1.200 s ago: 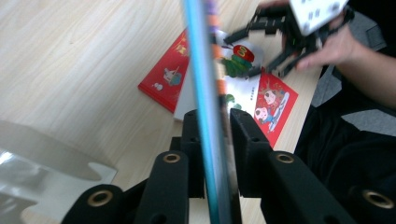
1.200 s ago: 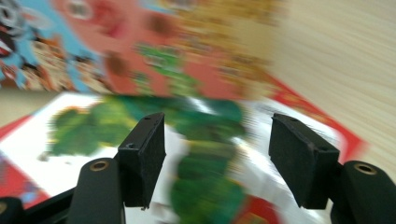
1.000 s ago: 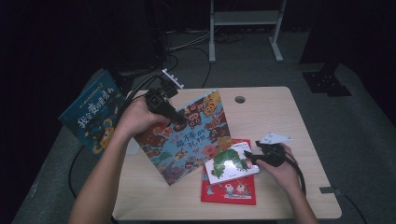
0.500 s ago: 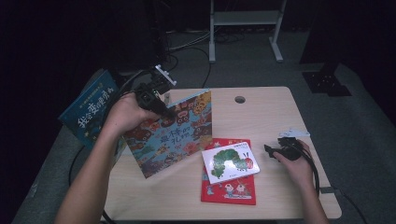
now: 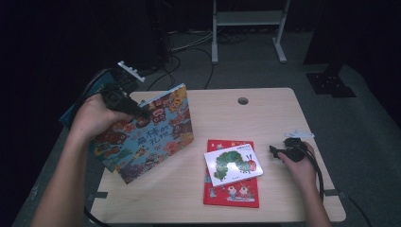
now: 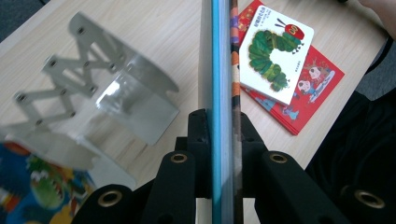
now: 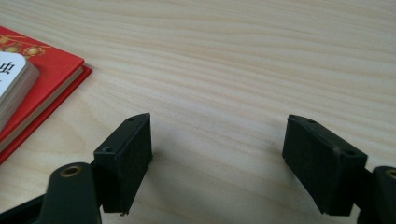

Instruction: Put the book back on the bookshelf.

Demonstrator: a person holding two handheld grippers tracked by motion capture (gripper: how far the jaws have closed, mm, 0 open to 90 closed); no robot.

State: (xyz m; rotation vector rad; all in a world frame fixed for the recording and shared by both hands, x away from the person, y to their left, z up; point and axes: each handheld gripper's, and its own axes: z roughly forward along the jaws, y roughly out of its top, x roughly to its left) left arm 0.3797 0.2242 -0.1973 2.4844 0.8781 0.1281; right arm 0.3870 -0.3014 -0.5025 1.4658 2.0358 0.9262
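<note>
My left gripper (image 5: 137, 112) is shut on a colourful picture book (image 5: 151, 137), held up and tilted over the table's left side. In the left gripper view the book's thin edge (image 6: 219, 70) runs up between the pressed jaws of the left gripper (image 6: 219, 135). A white caterpillar book (image 5: 233, 164) lies on a red book (image 5: 231, 194) at mid-table. Right of them, low over the bare wood, my right gripper (image 5: 274, 152) is open. Its jaws have just been opening, and the right gripper view (image 7: 217, 149) has nothing between them.
A metal bookend (image 6: 107, 93) stands on the table beside the held book. Another illustrated book (image 6: 32, 196) lies past the bookend. The table (image 5: 283, 104) has a cable hole (image 5: 243, 100) near its far edge. A metal rack (image 5: 248, 19) and cables sit on the floor behind.
The left hand has carried the picture book left and upward, off the other books. The right gripper has drawn back to the right from the caterpillar book and its jaws have spread.
</note>
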